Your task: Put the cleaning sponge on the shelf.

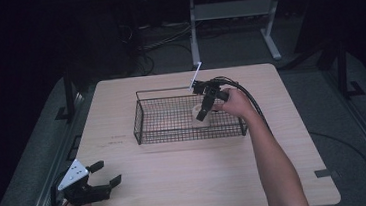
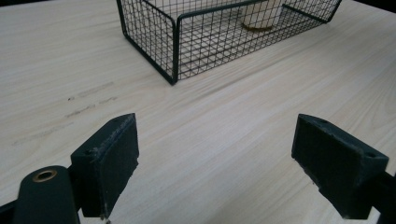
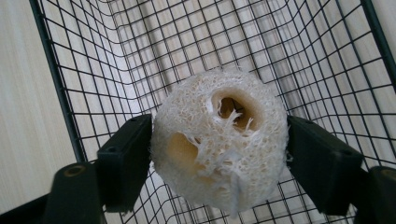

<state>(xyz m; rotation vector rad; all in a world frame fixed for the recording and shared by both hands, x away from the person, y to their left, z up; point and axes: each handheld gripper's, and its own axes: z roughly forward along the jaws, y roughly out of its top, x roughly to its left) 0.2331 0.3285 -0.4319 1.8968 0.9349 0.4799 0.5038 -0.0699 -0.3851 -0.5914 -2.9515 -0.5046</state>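
A pale, fibrous loofah piece [image 3: 219,140] with holes in its end sits between the jaws of my right gripper [image 3: 219,158], which is shut on it inside the black wire basket [image 3: 60,93]. From above, the right gripper [image 1: 203,112] reaches down into the right half of the basket [image 1: 144,117], and the loofah [image 1: 198,117] stands near the basket floor. My left gripper [image 1: 106,174] rests open at the table's front left corner, with bare table between its jaws [image 2: 215,158]. It looks toward the basket [image 2: 173,51] and the loofah [image 2: 261,16] inside it.
The light wooden table [image 1: 177,178] has wide free room in front of and left of the basket. A white stick [image 1: 194,76] rises at the basket's far right corner. Table legs and cables lie on the dark floor beyond.
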